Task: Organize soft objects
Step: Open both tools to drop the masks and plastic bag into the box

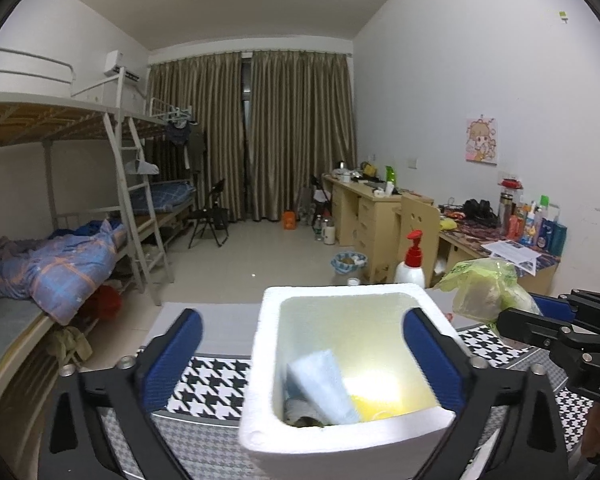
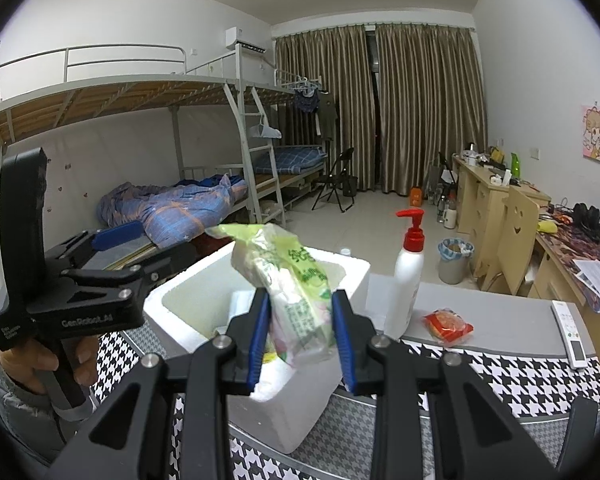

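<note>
Bunk beds (image 1: 60, 128), seemingly drawn curtains (image 1: 256, 132)

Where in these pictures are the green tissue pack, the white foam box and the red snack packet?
green tissue pack (image 2: 300, 300), right wrist view, its printed front between the blue pads.
white foam box (image 1: 340, 290), left wrist view, its far rim.
red snack packet (image 2: 447, 325), right wrist view, its middle.

Foam box (image 2: 204, 304) on the worktop (image 2: 500, 380), cloth (image 1: 324, 384) inside it, tissue pack (image 2: 296, 300) above the box — pump bottle (image 2: 410, 276) right of the box, snack packet (image 2: 448, 326) and remote (image 2: 570, 336) farther right, bunk bed (image 2: 140, 160) behind the box — to its left.
</note>
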The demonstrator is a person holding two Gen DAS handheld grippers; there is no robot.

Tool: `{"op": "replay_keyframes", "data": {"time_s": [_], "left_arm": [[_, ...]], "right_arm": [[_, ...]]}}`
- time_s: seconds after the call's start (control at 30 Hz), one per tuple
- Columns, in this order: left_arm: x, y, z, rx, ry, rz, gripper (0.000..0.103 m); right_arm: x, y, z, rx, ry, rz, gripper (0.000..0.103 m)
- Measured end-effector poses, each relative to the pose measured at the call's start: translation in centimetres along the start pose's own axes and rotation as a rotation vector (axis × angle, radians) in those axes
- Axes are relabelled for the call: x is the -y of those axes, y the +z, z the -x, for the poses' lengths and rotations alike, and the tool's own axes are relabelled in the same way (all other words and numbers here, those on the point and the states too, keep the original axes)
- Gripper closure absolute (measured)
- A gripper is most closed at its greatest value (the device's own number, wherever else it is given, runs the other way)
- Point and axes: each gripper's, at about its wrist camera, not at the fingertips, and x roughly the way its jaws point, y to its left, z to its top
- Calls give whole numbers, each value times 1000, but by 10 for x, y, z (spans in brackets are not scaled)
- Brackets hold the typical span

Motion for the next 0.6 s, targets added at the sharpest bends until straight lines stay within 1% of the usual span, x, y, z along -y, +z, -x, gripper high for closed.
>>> {"op": "replay_keyframes", "data": {"time_s": [0.23, 0.6], "left_arm": [[-5, -2, 0, -10, 36, 1, 1], [-18, -6, 12, 9, 38, 12, 1]], "right_arm": [[-9, 1, -4, -6, 4, 8, 68], [-19, 4, -10, -14, 16, 21, 68]]}}
